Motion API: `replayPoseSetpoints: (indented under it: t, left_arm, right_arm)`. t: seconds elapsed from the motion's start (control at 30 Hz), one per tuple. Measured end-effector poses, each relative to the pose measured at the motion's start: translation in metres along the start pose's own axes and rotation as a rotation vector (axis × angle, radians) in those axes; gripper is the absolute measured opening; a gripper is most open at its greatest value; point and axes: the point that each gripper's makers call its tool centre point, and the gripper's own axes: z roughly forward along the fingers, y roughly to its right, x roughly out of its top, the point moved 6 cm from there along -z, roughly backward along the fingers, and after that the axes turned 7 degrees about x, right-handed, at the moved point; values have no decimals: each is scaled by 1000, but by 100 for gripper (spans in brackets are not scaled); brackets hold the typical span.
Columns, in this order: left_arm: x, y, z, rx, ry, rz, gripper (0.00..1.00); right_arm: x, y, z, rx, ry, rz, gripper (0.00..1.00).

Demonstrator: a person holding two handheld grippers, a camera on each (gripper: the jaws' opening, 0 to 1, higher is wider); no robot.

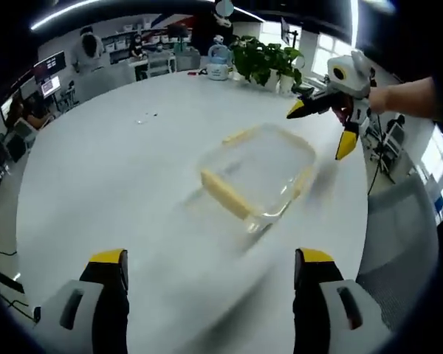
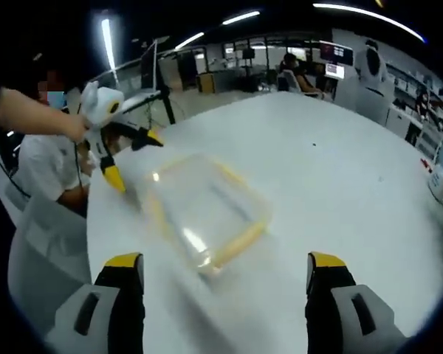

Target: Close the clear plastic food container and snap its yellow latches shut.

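Both grippers are hovering w/ jaws wide apart & holding nothing: left gripper (image 1: 210, 269) is sitting back from the clear container (image 1: 257, 173), which is lying straight ahead of its jaws on the white table (image 1: 103, 169), while right gripper (image 1: 326, 124) is hanging over the far side of the box, tips pointing down at the rim. Pics are motion-blurred, so can't tell if lid is seated or yellow latches (image 1: 223, 193) are snapped. Prob. the two are flanking the box from opposite sides so each can press a latch.
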Motion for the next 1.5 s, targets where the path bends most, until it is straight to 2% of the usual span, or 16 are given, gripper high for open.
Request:
replayPoseSetpoints:
  t: [0.07,0.13,0.3,0.53,0.63,0.7,0.8,0.9,1.03,1.27,1.5]
  left_arm:
    - [-2,1,0,-7,15,-32,95]
    - [-1,4,0,-22,48,-110,95]
    - [3,6,-5,-40,122,-196,95]
    - [-1,15,-7,-61,144,-191,95]
    - [-2,17,-8,-70,162,-214,95]
    - [-3,20,-8,-100,169,-255,96]
    - [-4,19,-9,-77,173,-250,95]
    - [-2,17,-12,-76,205,-294,96]
    - [-4,19,-16,-68,223,-285,95]
    - [-17,28,-24,-67,251,-295,95]
    - [-31,42,-27,-80,244,-303,95]
  right_arm:
    - [-4,-1,0,0,2,9,92]
    - [-6,-3,0,-4,14,25,91]
    - [-5,-8,-3,-10,77,58,92]
    - [-13,-13,-5,-23,90,62,93]
    - [-13,-14,-7,-31,114,71,93]
    - [-14,-13,-8,-39,125,81,93]
    - [-14,-14,-8,-45,130,87,93]
    - [-15,-16,-9,-46,135,90,93]
    - [-18,-20,-11,-45,141,91,93]
    - [-25,-30,-16,-53,160,96,92]
    - [-32,-37,-21,-63,183,110,91]
